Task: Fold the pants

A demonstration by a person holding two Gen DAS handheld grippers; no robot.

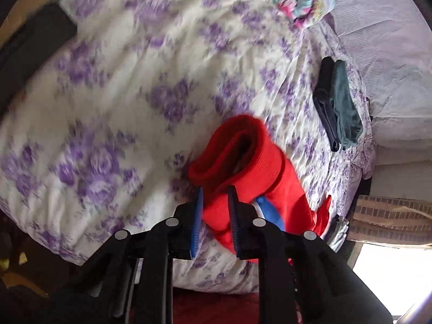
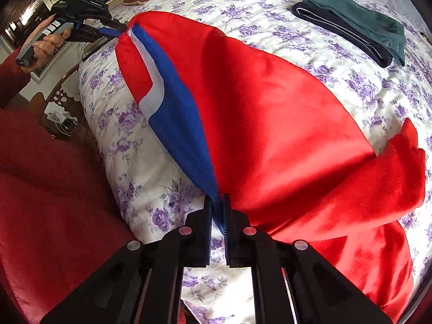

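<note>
Red pants are hanging stretched over the bed, long axis running lower centre to upper left, right hand-held gripper pinching the near end, left hand-held gripper pinching the far end.

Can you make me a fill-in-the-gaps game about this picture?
1. The soft red pants have a white and ____ stripe.
2. The pants lie on a bedspread printed with ____ flowers.
3. Both tools, left and right, are ____ on the pants.

Missing words: blue; purple; shut
</note>
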